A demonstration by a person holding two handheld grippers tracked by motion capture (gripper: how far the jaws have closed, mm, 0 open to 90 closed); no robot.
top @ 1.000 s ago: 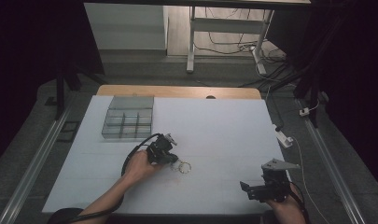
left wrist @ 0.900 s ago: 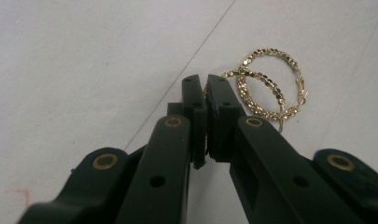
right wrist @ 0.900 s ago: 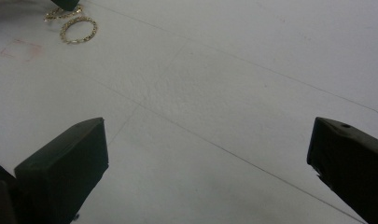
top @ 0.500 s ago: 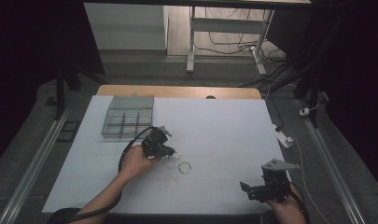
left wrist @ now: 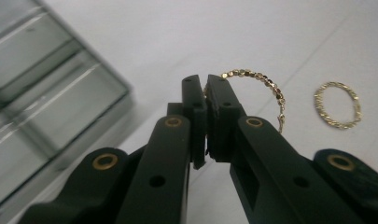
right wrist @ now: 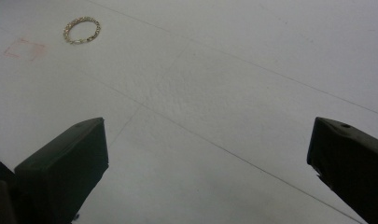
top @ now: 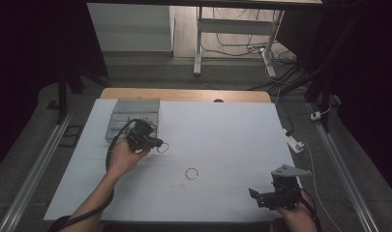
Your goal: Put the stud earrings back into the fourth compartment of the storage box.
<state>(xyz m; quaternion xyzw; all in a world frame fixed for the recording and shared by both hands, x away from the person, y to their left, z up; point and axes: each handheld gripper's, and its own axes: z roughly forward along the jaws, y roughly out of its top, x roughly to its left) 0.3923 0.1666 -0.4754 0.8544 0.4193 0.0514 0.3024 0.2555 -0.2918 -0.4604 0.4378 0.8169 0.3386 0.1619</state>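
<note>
My left gripper (top: 159,143) (left wrist: 206,86) is shut on a gold beaded bracelet (left wrist: 259,81), which loops out to the right of the pads and hangs clear of the table (top: 163,148). It hovers just right of a clear compartment box (top: 130,118) (left wrist: 42,88). A second gold chain bracelet (top: 191,173) (left wrist: 338,104) (right wrist: 82,29) lies flat in a ring on the white table mat. My right gripper (top: 255,195) (right wrist: 207,149) rests near the front right edge, jaws wide open with nothing between them.
The white mat (top: 222,130) covers a wooden table whose far edge (top: 184,94) shows. A faint red square mark (right wrist: 23,49) sits near the lying bracelet. A white power strip (top: 294,143) lies off the mat's right side.
My left gripper has lifted the beaded bracelet off the mat and carried it away from the other bracelet, up and left toward the compartment box. The right gripper has stayed still.
</note>
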